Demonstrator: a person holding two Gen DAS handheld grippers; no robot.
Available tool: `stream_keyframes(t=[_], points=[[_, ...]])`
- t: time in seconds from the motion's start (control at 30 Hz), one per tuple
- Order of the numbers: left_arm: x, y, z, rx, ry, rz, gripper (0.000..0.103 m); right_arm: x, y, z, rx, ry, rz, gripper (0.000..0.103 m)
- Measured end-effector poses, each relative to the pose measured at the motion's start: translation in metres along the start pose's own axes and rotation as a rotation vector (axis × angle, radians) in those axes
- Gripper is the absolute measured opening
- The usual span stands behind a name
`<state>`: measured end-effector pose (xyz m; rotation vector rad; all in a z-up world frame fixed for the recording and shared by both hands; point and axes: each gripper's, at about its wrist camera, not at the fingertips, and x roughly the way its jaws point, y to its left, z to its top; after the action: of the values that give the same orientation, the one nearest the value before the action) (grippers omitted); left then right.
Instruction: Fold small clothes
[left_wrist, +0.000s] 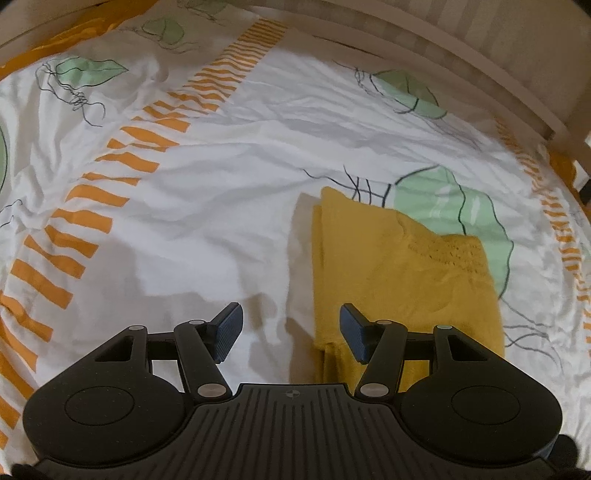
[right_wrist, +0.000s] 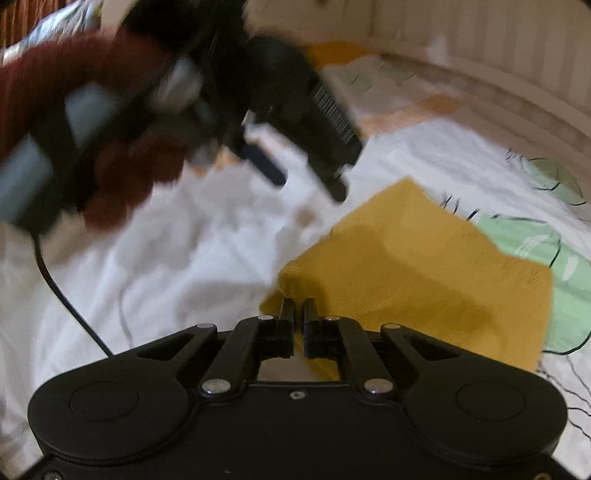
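text: nothing readable anywhere, tbh
left gripper (right_wrist: 306, 177): only a stripy barcode-like patch on its body, way too blurry to read
bedsheet (left_wrist: 229, 206): just prints, no words

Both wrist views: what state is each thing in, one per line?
Yellow garment: folded, lying on the sheet, near corner pinched and lifted.
Left gripper: open, holding nothing, above the sheet beside the garment's left edge.
Right gripper: shut on the garment's near corner.
Sheet: spread out, wrinkled.
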<state>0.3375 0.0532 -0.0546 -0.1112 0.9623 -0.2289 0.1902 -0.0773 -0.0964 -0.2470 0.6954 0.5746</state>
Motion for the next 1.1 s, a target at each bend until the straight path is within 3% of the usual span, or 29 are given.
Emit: stream_keyframes(t=[0.07,0.13,0.17,0.23,0.27,0.4,0.43,0.67,0.77,0.97,1.1], points=[[0.003,-0.004,-0.003,0.021,0.007,-0.005,0.056,0.005,-0.004,-0.005,0.032,0.001,0.015,0.020],[0.006,-0.008,-0.006,0.040,0.005,-0.015,0.056,0.000,-0.009,-0.007,0.070,-0.018,0.033,0.022],[0.008,-0.009,-0.008,0.049,0.004,-0.017,0.056,-0.003,-0.012,-0.008,0.078,-0.024,0.040,0.035],[0.014,-0.013,-0.011,0.062,0.009,-0.022,0.056,-0.010,-0.019,-0.011,0.102,-0.028,0.047,0.052],[0.018,-0.013,-0.013,0.064,0.019,-0.024,0.056,-0.015,-0.023,-0.013,0.120,-0.028,0.049,0.054],[0.038,-0.010,-0.024,0.059,0.119,-0.027,0.057,-0.033,-0.053,-0.023,0.227,-0.029,0.050,0.057],[0.043,-0.009,-0.027,0.059,0.139,-0.035,0.057,-0.039,-0.063,-0.026,0.260,-0.033,0.038,0.061],[0.038,-0.006,-0.037,0.048,0.121,-0.044,0.057,-0.058,-0.123,-0.033,0.444,-0.089,-0.090,0.078],[0.037,-0.008,-0.042,0.062,0.121,-0.052,0.058,-0.050,-0.143,-0.030,0.476,-0.103,-0.112,0.078],[0.033,-0.008,-0.051,0.037,0.137,-0.090,0.060,-0.022,-0.182,-0.034,0.656,-0.105,-0.080,0.081],[0.035,-0.011,-0.051,0.026,0.155,-0.136,0.068,-0.010,-0.202,-0.046,0.766,-0.086,-0.025,0.084]])
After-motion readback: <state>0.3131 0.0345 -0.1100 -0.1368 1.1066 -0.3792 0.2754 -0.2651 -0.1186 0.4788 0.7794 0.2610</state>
